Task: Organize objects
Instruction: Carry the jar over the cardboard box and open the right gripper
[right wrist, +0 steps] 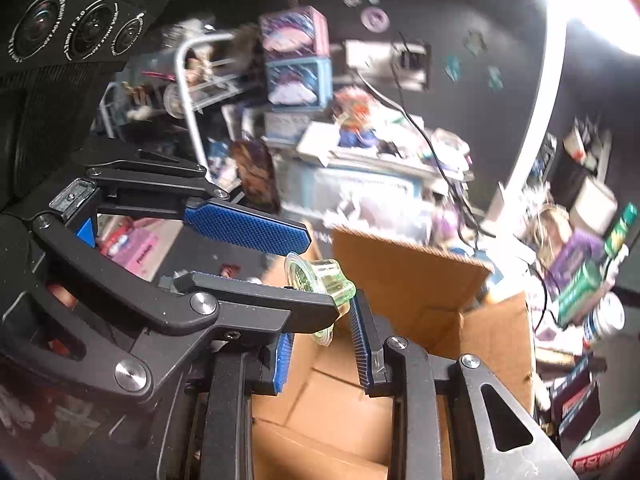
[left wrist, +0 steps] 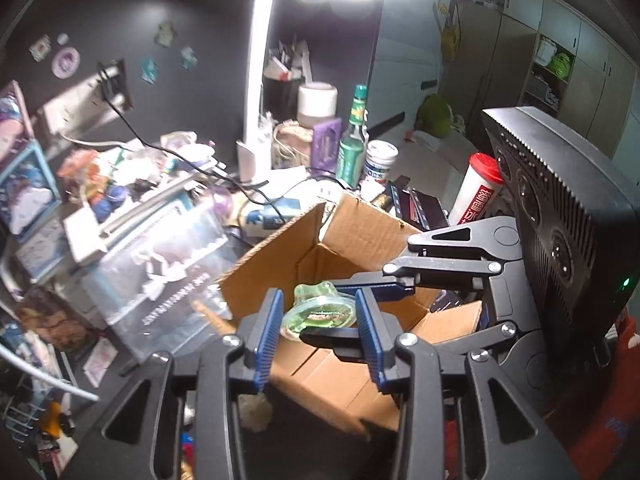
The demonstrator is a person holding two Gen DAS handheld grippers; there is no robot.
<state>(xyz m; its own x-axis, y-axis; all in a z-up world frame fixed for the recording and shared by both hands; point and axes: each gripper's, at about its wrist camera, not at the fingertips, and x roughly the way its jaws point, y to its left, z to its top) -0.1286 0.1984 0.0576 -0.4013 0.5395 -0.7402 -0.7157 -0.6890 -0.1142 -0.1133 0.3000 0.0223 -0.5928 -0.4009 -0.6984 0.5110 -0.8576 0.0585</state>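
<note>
A small green translucent jelly cup (left wrist: 318,312) hangs over the open cardboard box (left wrist: 360,236). In the left wrist view my left gripper (left wrist: 316,322) has its blue pads on both sides of the cup, with a small gap on the left. The right gripper (left wrist: 352,316) comes in from the right, and its blue pads close on the cup from above and below. In the right wrist view the cup (right wrist: 320,280) sits at the tip of the right gripper (right wrist: 320,340), whose jaws stand apart around it. The left gripper (right wrist: 316,268) crosses from the left. The box (right wrist: 420,276) lies below.
A cluttered desk surrounds the box: a clear plastic bin (left wrist: 160,280) at left, a green bottle (left wrist: 352,144), a white can (left wrist: 380,160), a red-capped tube (left wrist: 480,188), a white lamp post (left wrist: 256,80) and black cables. Boxes and a rack (right wrist: 192,92) stand behind.
</note>
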